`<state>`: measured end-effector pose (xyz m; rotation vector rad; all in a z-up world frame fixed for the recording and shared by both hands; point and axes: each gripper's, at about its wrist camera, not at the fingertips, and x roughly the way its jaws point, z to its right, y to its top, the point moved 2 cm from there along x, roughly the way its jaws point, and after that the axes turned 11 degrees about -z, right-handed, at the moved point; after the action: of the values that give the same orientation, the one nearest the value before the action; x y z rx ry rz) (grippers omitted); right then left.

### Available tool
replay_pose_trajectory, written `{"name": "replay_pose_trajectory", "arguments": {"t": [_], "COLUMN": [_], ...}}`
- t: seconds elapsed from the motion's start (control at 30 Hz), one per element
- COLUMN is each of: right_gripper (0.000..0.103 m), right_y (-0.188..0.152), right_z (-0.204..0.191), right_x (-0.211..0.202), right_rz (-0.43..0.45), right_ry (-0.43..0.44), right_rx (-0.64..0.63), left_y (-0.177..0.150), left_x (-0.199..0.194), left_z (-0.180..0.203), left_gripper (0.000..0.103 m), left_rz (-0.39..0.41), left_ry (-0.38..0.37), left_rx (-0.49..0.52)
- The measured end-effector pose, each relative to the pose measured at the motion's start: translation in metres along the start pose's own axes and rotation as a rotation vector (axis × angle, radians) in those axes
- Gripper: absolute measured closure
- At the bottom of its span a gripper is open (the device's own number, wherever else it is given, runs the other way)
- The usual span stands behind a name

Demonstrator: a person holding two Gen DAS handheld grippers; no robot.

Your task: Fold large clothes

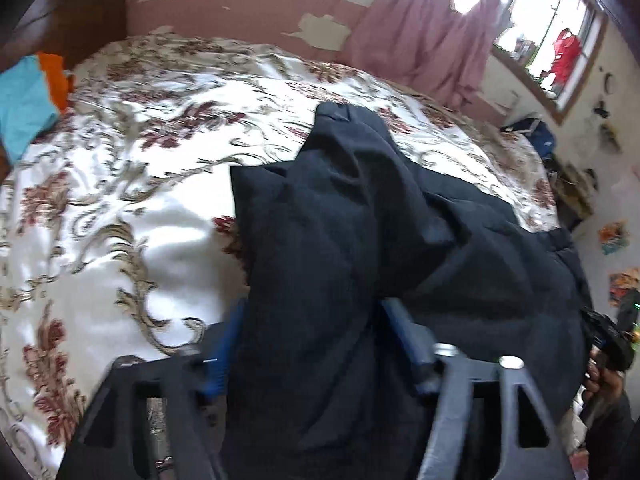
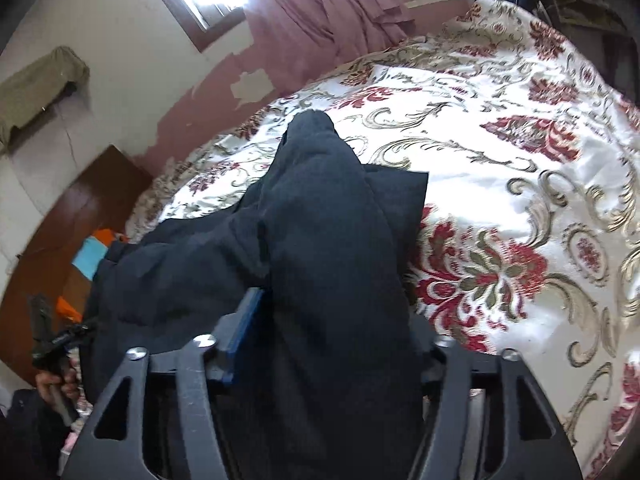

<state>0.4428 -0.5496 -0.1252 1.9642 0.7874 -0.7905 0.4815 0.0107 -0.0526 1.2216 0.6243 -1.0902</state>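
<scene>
The dark navy garment (image 1: 360, 240) is lying on the bed, on top of the floral bedspread (image 1: 120, 160) (cream with red flowers and gold scrolls). In the left wrist view it fills the lower middle and right of the frame and narrows to a rounded tip in the upper middle, so its long axis runs from the bottom edge up and away from the camera, toward the pink curtain (image 1: 420, 32). Same story in the right wrist view: the garment (image 2: 328, 240) comes up from the bottom centre and tapers to a point near the middle top of the frame, with a second bunched mass spilling off to the left. A squarish folded corner pokes out on the side of it in both views.

Tongs: the left gripper (image 1: 312, 344) has its jaws spread wide, blue pads well apart, with cloth draped through the gap between them. The picture is smeared there, and I can't see the pads pressing on the fabric. The right gripper (image 2: 332, 332) is spread too; its left blue pad sits beside the cloth, the right one is mostly buried under fabric. Cloth lies between the fingers but doesn't look pinched.

Each view catches the other gripper at its edge, with a hand (image 2: 56, 384) on the handle. Teal and orange clothes (image 1: 28, 104) sit at the far left.
</scene>
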Motion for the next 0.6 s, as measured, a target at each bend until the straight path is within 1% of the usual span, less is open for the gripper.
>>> {"name": "replay_pose_trajectory", "arguments": {"t": [0.03,0.13,0.17,0.23,0.33,0.43,0.5,0.6], "right_gripper": [0.03,0.022,0.021,0.014,0.011,0.007,0.006,0.004], "right_y": [0.0,-0.001,-0.002,-0.002,-0.003,-0.005,-0.005,-0.006], "right_z": [-0.001,-0.006,-0.008,-0.01,-0.015,-0.019,-0.021,-0.024], "right_x": [-0.001,-0.005,-0.006,-0.009,-0.014,-0.021,-0.022,-0.028], "right_rz": [0.004,0.012,0.015,0.025,0.055,0.079,0.09,0.106], "right_ry": [-0.017,-0.054,-0.065,-0.085,-0.111,-0.132,-0.146,-0.158], "right_rx": [-0.009,-0.04,-0.046,-0.053,-0.062,-0.071,-0.075,-0.084], "left_y": [0.0,0.001,0.001,0.002,0.0,-0.003,-0.006,-0.007], "left_x": [-0.002,-0.005,-0.006,-0.008,-0.013,-0.022,-0.029,-0.036], "left_z": [-0.001,-0.005,-0.006,-0.006,-0.003,0.007,0.015,0.025], "left_gripper": [0.023,0.022,0.021,0.02,0.018,0.013,0.012,0.011], "left_rz": [0.008,0.011,0.015,0.02,0.046,0.099,0.138,0.169], "left_ry": [0.003,0.003,0.011,0.033,0.068,0.128,0.166,0.189], "left_rx": [-0.007,-0.033,-0.043,-0.052,-0.049,-0.01,0.019,0.045]}}
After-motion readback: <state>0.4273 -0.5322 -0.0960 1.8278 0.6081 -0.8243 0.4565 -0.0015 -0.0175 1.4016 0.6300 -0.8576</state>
